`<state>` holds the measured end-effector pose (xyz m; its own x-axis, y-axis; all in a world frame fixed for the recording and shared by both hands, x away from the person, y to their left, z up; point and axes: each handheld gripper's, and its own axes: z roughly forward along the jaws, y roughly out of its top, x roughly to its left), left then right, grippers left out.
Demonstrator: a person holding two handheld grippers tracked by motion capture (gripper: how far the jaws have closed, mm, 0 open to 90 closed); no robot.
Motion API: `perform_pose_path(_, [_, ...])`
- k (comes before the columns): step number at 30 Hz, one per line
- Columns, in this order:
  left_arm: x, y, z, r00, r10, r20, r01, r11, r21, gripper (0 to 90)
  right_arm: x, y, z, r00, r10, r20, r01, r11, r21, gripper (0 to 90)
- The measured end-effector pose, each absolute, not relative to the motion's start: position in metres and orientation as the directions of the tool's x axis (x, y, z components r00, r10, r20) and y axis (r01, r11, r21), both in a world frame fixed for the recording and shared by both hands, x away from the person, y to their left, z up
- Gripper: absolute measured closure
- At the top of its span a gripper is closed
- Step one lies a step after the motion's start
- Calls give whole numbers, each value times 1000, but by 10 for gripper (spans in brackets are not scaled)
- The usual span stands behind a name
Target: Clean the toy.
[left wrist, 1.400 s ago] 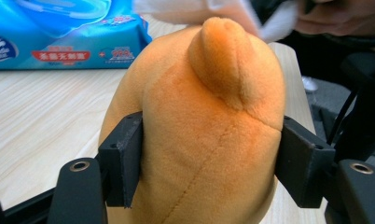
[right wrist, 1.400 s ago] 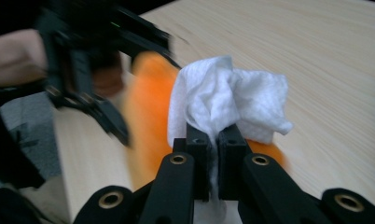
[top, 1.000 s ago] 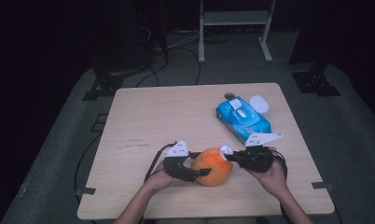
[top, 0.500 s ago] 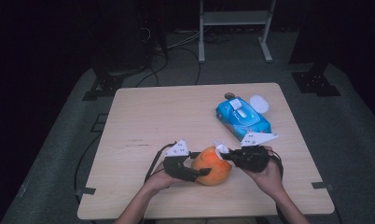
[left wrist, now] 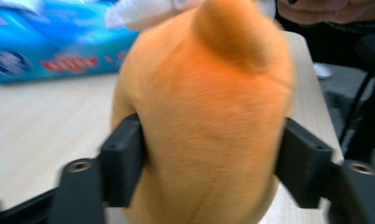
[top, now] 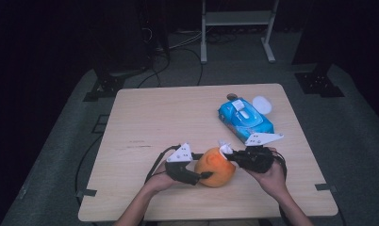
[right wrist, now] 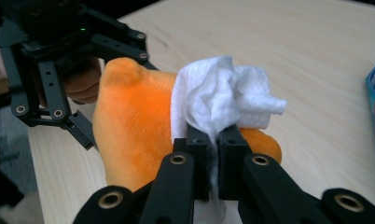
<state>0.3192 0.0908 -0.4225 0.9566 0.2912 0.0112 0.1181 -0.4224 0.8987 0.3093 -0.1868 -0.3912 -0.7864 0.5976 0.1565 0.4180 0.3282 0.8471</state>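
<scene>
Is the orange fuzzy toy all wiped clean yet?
Not yet, it seems. Done: a white wipe is out of the blue pack. In hand: the left claw grips the orange plush toy, and the right claw presses the wipe on its top. How much is clean, I can't tell.

At the lower centre of the high view sits a bright orange plush toy (top: 217,167), its fuzz plain and unpatterned. A crumpled white wipe (right wrist: 219,103) lies against it. Both grippers, left (top: 202,174) and right (top: 229,156), are black with pale grey plates on top. The wipes pack (top: 245,117) at upper right is vivid blue with a white lid; red lettering shows on its side. The table (top: 154,117) is pale wood grain.
</scene>
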Motion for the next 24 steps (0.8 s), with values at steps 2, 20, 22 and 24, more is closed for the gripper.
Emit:
perform_pose_path(2, [317, 94, -414, 937, 340, 83, 86, -454, 887, 367, 314, -183, -390, -781, 605, 156, 412, 311, 856, 852])
perform_pose_path(20, [303, 88, -404, 992, 120, -41, 96, -499, 862, 247, 300, -192, -409, -819, 526, 229, 472, 389, 791, 850])
perform_pose_path(22, [305, 86, -398, 989, 149, -20, 90, -477, 874, 223, 294, -194, -410, -825, 515, 232, 469, 395, 790, 850])
perform_pose_path(24, [310, 85, -394, 983, 183, -4, 88, -454, 887, 217, 291, -194, -412, -832, 499, 242, 469, 399, 788, 850])
